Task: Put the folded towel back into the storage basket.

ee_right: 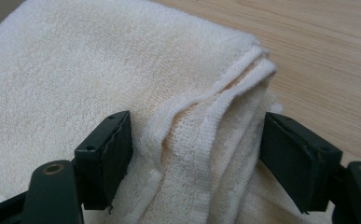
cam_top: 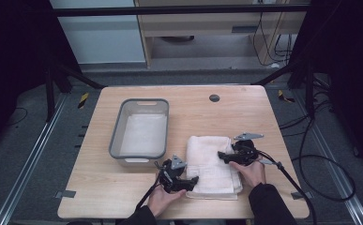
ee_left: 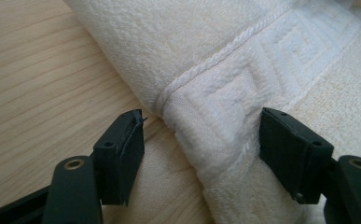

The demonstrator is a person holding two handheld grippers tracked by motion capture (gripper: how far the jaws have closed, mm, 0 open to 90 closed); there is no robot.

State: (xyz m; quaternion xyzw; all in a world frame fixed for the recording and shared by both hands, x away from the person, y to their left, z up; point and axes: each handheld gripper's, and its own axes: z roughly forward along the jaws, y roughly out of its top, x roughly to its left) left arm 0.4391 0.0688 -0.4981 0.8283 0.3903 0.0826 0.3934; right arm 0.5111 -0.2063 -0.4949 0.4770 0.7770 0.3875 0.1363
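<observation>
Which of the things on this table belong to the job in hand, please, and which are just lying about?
In use: towel, left claw at its near edge, right claw over its right side.
Lying about: grey tub, round table grommet.

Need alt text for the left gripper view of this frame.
The left gripper has its two black jaws standing open around a folded edge of a white towel, with its corded seam and woven key-pattern border between them. The towel lies on a light wooden table, which shows at the left.
</observation>
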